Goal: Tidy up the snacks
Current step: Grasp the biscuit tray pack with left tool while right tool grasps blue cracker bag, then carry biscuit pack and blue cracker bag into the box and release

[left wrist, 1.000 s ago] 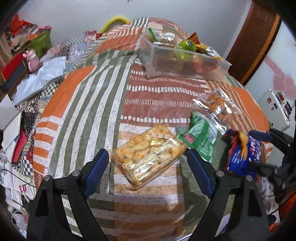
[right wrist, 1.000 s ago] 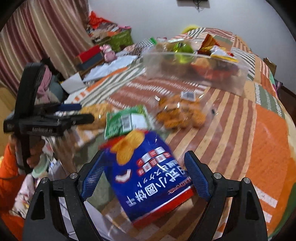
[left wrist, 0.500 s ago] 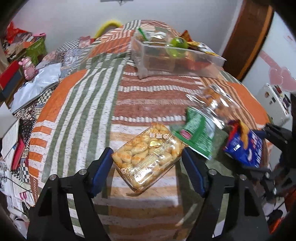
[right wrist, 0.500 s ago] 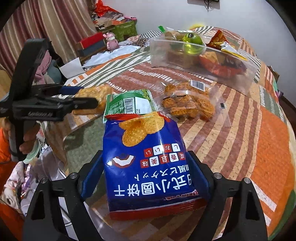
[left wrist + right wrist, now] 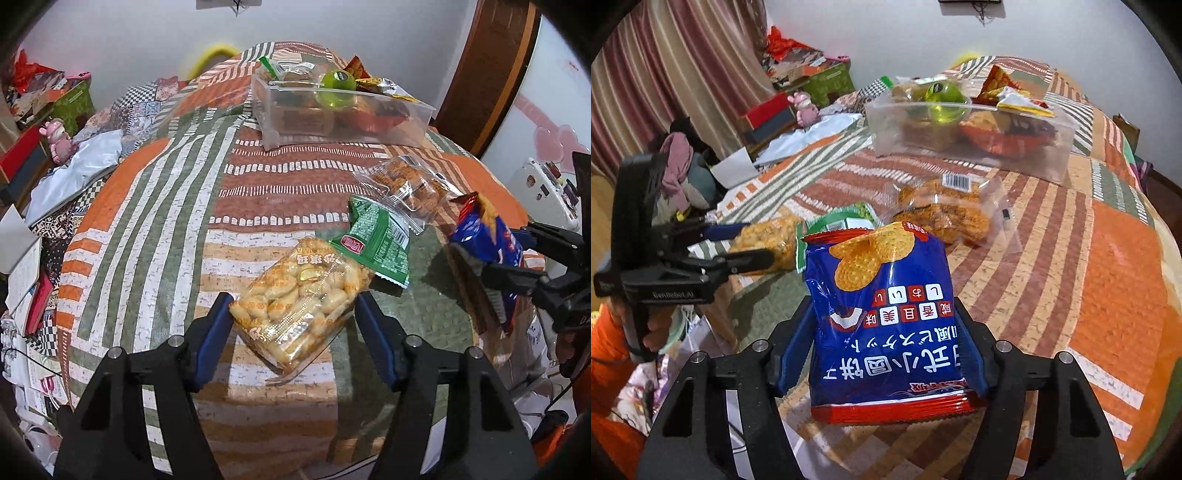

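Two grippers have just been closing, each on its own packet, so both snacks now look ready to go to the clear bin (image 5: 343,125) at the far end of the patchwork quilt (image 5: 155,206). Left gripper (image 5: 293,314) pinches the clear, crinkly biscuit pack (image 5: 299,295), lumpy and golden; right gripper (image 5: 882,354) squeezes the glossy blue cracker bag (image 5: 882,325), puffed, with a red crimped hem.

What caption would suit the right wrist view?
Right gripper fingers closed on the blue cracker bag, the clear snack bin waiting behind.
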`<state>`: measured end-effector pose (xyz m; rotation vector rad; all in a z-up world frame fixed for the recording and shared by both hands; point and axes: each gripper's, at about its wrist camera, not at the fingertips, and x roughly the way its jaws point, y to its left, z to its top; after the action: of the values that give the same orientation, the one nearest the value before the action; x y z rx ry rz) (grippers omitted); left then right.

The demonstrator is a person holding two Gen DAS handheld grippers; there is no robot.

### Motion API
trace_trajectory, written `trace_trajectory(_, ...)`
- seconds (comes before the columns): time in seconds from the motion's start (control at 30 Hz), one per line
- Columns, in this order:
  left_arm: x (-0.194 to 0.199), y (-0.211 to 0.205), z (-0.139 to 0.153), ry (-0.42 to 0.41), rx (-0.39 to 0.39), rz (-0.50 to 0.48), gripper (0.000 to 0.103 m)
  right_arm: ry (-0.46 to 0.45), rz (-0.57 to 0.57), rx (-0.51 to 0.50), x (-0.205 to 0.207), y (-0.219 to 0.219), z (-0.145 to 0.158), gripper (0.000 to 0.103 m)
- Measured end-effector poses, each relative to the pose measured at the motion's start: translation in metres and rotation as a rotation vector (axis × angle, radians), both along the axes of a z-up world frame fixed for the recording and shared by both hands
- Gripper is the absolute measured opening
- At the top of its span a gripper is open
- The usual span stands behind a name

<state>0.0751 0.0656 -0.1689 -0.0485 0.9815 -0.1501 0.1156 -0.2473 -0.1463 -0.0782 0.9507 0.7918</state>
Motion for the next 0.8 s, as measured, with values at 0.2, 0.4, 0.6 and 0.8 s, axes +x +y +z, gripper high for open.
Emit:
trace_trajectory(0.2, -0.006, 0.002, 0.015, -0.043, -0.011, 0.018, 0.062, -0.039, -0.028, 0.036, 0.004, -0.006, 0.018, 0.065)
trace_trajectory(0.4, -0.007, 0.007, 0.048, -0.133, -0.013, 0.038, 0.062, -0.091, -0.076, 0.061, 0.019, -0.014, 0.037, 0.065)
trace_trajectory(0.6, 0.016, 0.007, 0.08, -0.207, -0.036, 0.049, 0.062, -0.133, -0.134, 0.093, 0.042, -0.024, 0.054, 0.065)
trace_trajectory(0.8, 0.056, 0.003, 0.102, -0.265, -0.044, 0.045, 0.062, -0.195, -0.178, 0.121, 0.068, -0.027, 0.078, 0.065)
